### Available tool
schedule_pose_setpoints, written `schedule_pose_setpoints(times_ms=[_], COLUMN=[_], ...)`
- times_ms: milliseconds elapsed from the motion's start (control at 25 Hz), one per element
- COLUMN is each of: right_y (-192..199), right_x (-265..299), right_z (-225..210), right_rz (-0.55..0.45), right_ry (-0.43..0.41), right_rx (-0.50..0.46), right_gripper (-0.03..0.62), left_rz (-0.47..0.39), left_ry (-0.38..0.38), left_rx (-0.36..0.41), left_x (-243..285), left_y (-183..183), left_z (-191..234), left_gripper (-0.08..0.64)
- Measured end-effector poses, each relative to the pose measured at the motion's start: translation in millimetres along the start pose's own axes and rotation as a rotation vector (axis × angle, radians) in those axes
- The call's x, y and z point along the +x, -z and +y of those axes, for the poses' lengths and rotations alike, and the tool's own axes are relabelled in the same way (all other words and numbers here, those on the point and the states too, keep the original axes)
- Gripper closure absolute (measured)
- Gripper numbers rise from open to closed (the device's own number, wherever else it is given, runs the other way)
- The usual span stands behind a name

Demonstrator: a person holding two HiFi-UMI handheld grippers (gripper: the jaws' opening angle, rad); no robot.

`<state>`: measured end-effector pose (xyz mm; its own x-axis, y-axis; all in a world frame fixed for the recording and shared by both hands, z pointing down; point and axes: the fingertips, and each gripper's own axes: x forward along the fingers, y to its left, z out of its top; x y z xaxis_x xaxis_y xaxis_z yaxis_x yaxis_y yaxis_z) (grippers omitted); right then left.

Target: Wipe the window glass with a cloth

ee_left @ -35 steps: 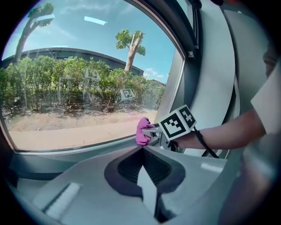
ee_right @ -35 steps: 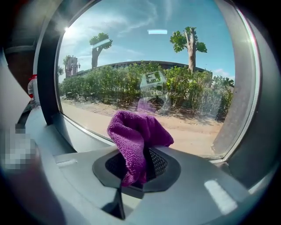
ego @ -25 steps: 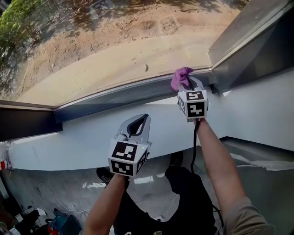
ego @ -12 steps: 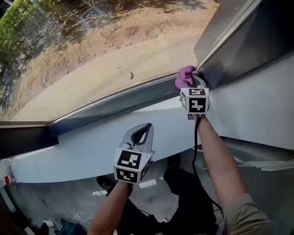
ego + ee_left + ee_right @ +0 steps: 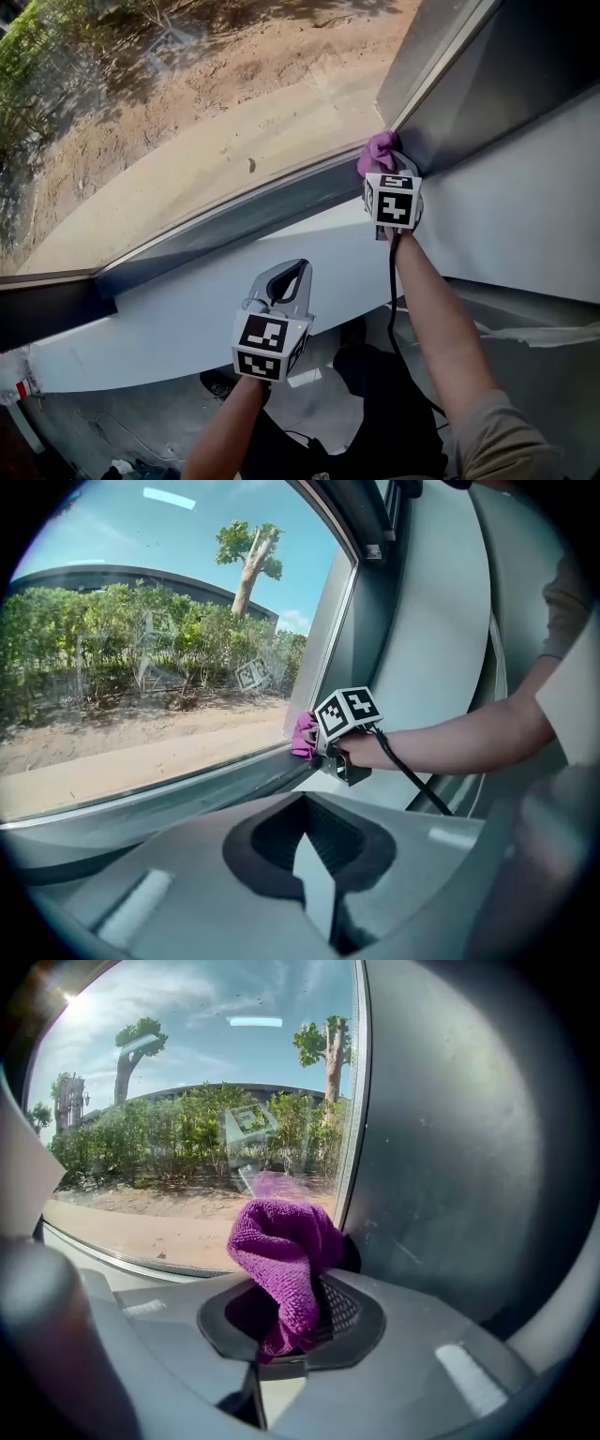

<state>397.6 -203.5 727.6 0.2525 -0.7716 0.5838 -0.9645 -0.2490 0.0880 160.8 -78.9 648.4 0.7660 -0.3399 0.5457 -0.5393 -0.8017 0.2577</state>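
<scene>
a purple microfibre cloth (image 5: 281, 1260) is pinched between the two grey jaws of the right gripper (image 5: 287, 1327). its lower end is tucked down between the ribbed pads, and the rest is bunched up above the jaw tips. in the head view the right gripper (image 5: 386, 167) is held out on a straight arm, and the cloth (image 5: 378, 150) is seen at the lower right corner of the window glass (image 5: 187, 112). there the dark grey bottom frame rail (image 5: 234, 211) meets the dark grey upright frame post (image 5: 441, 66). a faint purple reflection is seen in the pane just above the cloth in the right gripper view. whether the fabric is pressed on the glass or only on the frame cannot be told.

the left gripper (image 5: 287, 277) is held lower and nearer the body, in front of the white sill ledge (image 5: 178, 309) and well apart from the pane. its jaws are brought together at the tips with nothing between them, as shown in the left gripper view (image 5: 311, 847). from that view the cloth (image 5: 305, 735) is seen at the far corner, just ahead of the right gripper's marker cube.

a black cable (image 5: 392, 281) is run from the right gripper down along the forearm. through the glass, sandy ground (image 5: 281, 66) and green shrubs (image 5: 122, 639) are seen.
</scene>
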Motion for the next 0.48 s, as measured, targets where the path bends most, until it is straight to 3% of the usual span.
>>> schedule_pose_setpoints(times_ms=[320, 480], right_y=[0.9, -3.8], right_x=[0.2, -14.6], right_z=[-11.4, -4.6], right_rz=[0.036, 0.026], right_ry=[0.100, 0.108], right_rx=[0.032, 0.033], right_gripper=[0.505, 0.506], left_rz=[-0.002, -0.013], left_ry=[-0.002, 0.010], left_rx=[0.021, 0.042], left_x=[-3.3, -7.9], left_y=[-8.5, -17.5], left_z=[7.7, 6.8], left_gripper=[0.560, 0.560])
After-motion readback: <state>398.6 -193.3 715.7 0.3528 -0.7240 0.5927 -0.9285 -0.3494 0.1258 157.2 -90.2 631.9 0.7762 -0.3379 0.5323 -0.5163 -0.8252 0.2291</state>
